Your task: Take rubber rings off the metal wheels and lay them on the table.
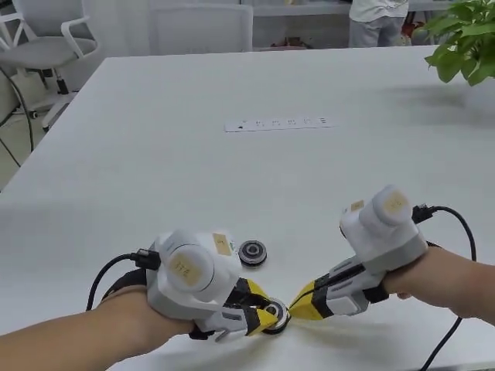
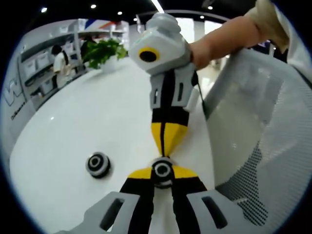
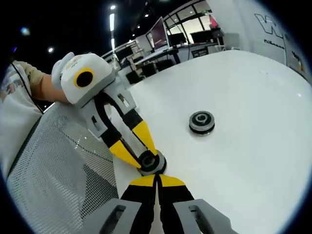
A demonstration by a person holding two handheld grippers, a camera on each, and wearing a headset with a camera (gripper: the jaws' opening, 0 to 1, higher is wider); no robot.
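Gripping the wheel [image 3: 148, 159] steady between the jaws of the left gripper [image 2: 163, 173], hook its rubber ring [image 3: 140, 166] with the right gripper [image 3: 156, 181], jaws pressed shut, and peel outward.

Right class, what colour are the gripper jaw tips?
Yellow, best seen on the right gripper in the left gripper view.

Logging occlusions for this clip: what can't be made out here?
Held wheel: the left gripper covers its rim in every view; ring on or off unclear.
Right gripper: whether its shut tips pinch rubber is hidden at the contact.
Loose wheel: too small in head view to tell ring from metal.
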